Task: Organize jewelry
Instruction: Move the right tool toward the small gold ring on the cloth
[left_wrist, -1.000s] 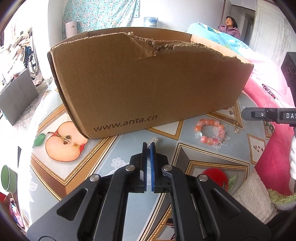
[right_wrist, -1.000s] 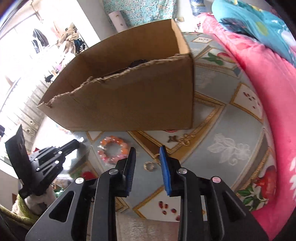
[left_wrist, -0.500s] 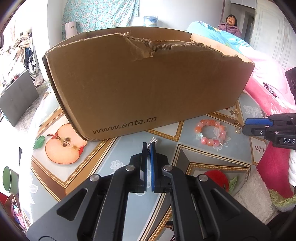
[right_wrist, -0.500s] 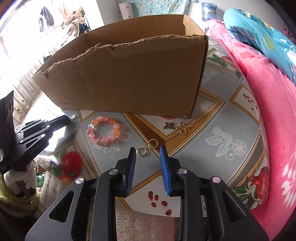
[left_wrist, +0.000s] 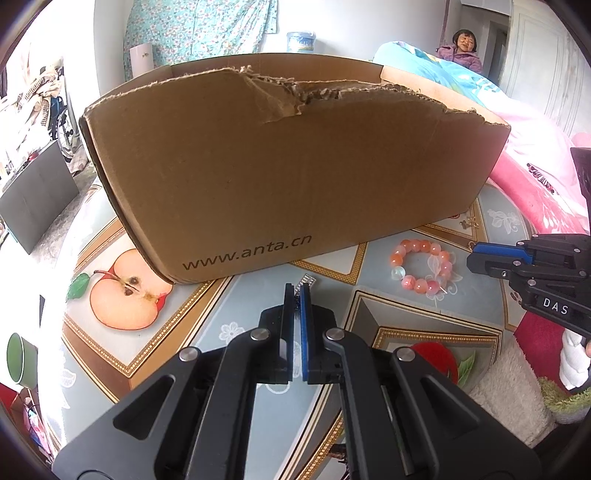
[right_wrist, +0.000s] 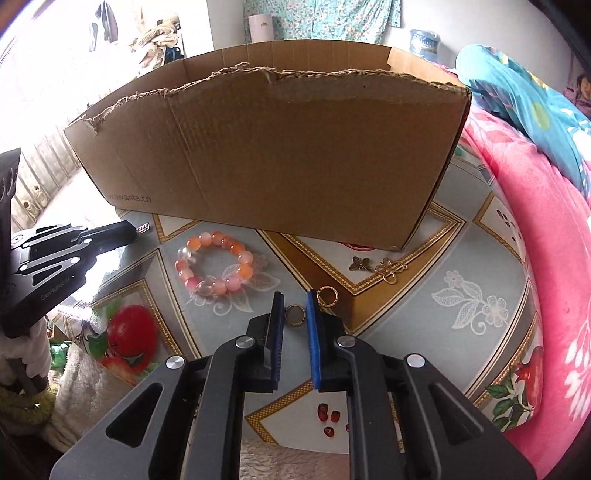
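My right gripper (right_wrist: 293, 295) is low over the patterned tablecloth and its jaws are closing around a small gold ring (right_wrist: 295, 315), with a thin gap still on each side. A second gold ring (right_wrist: 327, 295) lies just outside the right finger. A pink and orange bead bracelet (right_wrist: 245, 271) (left_wrist: 408, 282) lies to the left. A butterfly charm (right_wrist: 360, 264) and a gold knot charm (right_wrist: 389, 271) lie near the cardboard box (right_wrist: 277, 147) (left_wrist: 277, 177). My left gripper (left_wrist: 297, 291) (right_wrist: 129, 230) is shut, and a small silver ribbed piece (left_wrist: 308, 280) (right_wrist: 143, 229) sticks out of its tips.
The torn-edged box fills the back of the table. A pink blanket (right_wrist: 535, 258) borders the right side, and white fluffy cloth (left_wrist: 506, 387) lies at the near edge. A green cup (left_wrist: 20, 358) stands far left. A person (left_wrist: 463, 48) sits in the background.
My right gripper has rolled, sunk and moved in over the gold ring, and its jaws have narrowed around it. The left gripper has kept still and shut.
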